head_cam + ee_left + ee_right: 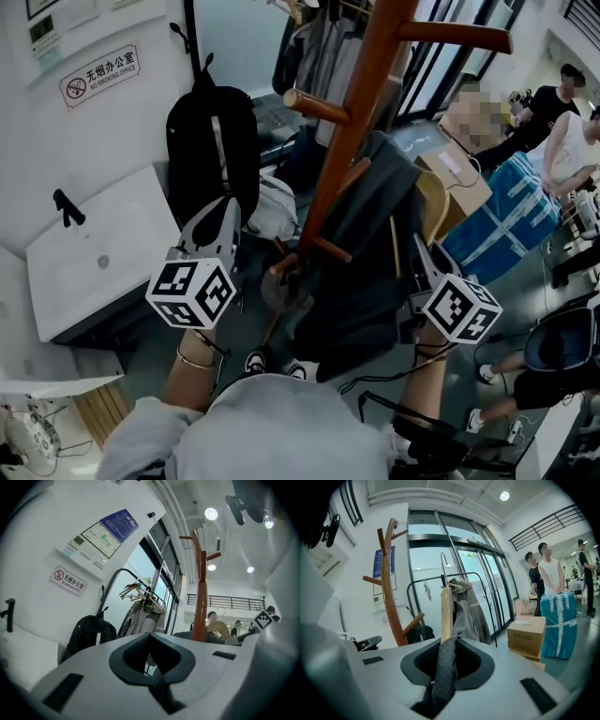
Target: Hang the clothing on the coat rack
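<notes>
Clothing (pixel 375 234) on wooden hanger (pixel 446 609), pinched tight by right gripper (pixel 446 665), hook (pixel 442 564) pointing up. Coat rack (pixel 386 588) close on that gripper's left, pegs (pixel 319 106) sticking out sideways. Left gripper (pixel 227 211) closed up, holding nothing, across the rack.

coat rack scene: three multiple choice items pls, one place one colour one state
1. In the head view the black backpack is:
A left of the coat rack
B right of it
C on a box

2. The coat rack is:
A white
B reddish brown
C blue

3. The right gripper is:
A open, empty
B shut on the backpack
C shut on the dark garment

Answers: 1 A, it shows left of the rack. 2 B, its wood has that tone. 3 C, the right gripper view shows cloth pinched between the jaws.
</notes>
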Demonstrator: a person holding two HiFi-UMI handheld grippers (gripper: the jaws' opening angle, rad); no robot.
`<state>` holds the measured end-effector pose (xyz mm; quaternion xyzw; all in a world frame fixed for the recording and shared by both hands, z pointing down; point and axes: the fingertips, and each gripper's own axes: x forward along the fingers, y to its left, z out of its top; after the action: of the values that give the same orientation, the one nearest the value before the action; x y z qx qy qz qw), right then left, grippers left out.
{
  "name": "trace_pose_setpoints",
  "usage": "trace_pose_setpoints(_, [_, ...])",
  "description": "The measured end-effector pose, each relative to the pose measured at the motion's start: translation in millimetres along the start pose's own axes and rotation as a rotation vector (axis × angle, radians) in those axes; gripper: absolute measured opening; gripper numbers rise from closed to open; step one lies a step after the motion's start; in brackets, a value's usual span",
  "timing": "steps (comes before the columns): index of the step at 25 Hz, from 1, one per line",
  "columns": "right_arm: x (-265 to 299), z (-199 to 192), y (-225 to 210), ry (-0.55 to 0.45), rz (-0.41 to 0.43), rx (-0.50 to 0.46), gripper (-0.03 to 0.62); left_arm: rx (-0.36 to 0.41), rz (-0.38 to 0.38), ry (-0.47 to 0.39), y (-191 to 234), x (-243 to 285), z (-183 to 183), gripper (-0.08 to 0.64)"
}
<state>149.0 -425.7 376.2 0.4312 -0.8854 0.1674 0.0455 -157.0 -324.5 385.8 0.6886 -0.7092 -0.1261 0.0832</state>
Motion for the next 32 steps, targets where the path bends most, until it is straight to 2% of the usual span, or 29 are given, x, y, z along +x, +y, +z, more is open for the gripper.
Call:
trace_pose_setpoints(8, [2,19,2,0.024,0.075,-0.067,0.078,0.018,0.059,-0.025,9,-14,5,0.009])
trace_pose_setpoints(15, [-7,66,16,-0.015,0.109,-0.212,0.078,0.024,0.063,-0.031,1,-17,5,0.009])
trace_pose_setpoints(22, [-4,114,24,-0.067,0.096,-0.344,0.078,0.035,0.087,-0.058,14,-18,15,0.008])
trace_pose_setpoints(32, [-11,174,23,-0.104,0.065,-0.437,0.078,0.044,0.102,-0.042,22,-20,17,0.008])
